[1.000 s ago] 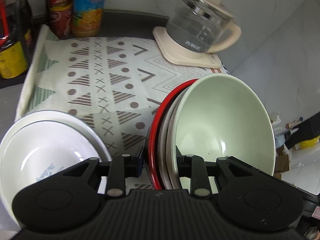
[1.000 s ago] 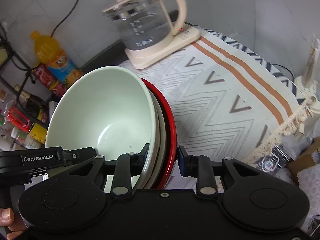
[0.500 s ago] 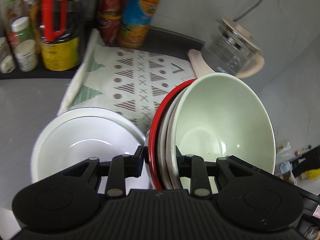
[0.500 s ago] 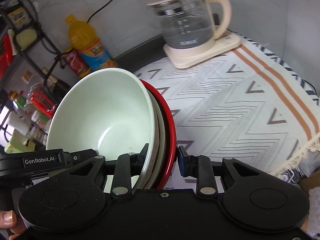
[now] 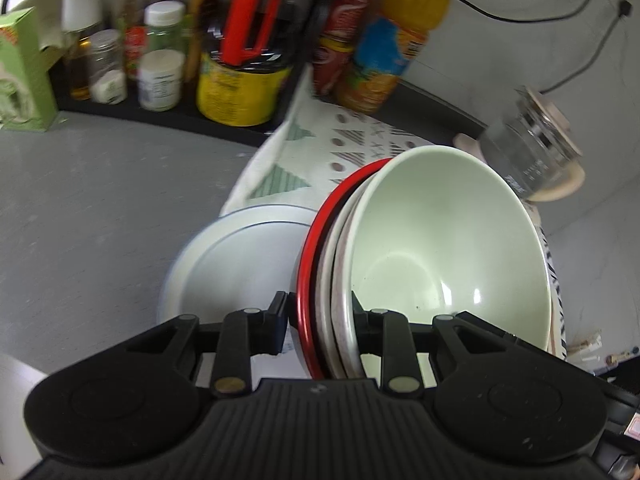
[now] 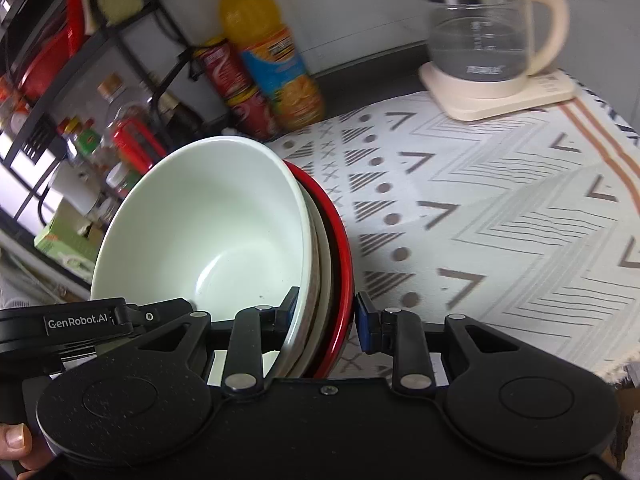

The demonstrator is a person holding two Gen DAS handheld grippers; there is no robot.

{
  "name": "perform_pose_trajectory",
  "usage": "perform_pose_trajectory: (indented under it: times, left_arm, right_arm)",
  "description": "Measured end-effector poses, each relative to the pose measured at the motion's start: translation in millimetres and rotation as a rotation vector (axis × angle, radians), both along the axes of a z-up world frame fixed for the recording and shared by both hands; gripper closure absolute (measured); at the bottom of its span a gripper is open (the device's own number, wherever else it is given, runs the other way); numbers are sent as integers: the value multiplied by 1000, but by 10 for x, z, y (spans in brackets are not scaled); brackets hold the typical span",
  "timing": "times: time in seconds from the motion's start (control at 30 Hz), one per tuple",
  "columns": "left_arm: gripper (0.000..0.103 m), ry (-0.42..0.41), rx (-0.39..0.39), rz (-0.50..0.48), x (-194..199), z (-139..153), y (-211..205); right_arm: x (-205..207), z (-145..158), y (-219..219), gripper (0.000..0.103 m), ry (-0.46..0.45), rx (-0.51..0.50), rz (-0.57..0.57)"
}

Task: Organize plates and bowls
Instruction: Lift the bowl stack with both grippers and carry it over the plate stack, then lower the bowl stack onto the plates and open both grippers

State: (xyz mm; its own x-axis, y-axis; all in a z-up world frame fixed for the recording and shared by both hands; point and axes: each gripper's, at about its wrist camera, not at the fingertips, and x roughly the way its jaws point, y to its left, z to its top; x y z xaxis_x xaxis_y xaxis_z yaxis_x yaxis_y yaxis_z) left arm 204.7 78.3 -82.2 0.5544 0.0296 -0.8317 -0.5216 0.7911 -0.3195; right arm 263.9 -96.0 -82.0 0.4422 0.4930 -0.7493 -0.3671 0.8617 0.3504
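A nested stack of bowls is carried between both grippers: a pale green bowl [image 5: 444, 240] innermost, a beige bowl [image 5: 340, 280] behind it, a red-rimmed bowl [image 5: 310, 264] outermost. My left gripper [image 5: 320, 318] is shut on one side of the stack's rims. My right gripper [image 6: 326, 312] is shut on the opposite side, where the green bowl [image 6: 208, 232] and red rim [image 6: 344, 256] show. Below the stack, a white plate with a white bowl in it [image 5: 236, 264] rests at the edge of the patterned mat [image 6: 460, 208].
A rack [image 5: 168, 92] of jars, bottles and a red-handled container lines the back left. An orange juice bottle [image 6: 272, 60] and red cans [image 6: 232, 88] stand by the wall. A glass kettle on a cream base [image 6: 488, 48] sits at the mat's far end. Grey counter [image 5: 80, 208] lies left.
Both grippers have carried the bowl stack sideways toward the rack end of the counter. The kettle has receded, the rack and grey counter have come into view, and the white plate sits closer beneath.
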Motion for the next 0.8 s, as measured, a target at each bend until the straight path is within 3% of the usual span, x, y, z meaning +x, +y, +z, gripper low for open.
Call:
perform_pose_trajectory:
  times: [0.43, 0.8]
  left_arm:
    - [77, 66, -25, 60, -138, -223, 338]
    - [77, 99, -44, 44, -85, -357, 431]
  right_arm:
    - [-35, -189, 462, 75, 53, -36, 107]
    - [-30, -318, 590, 75, 93, -68, 104]
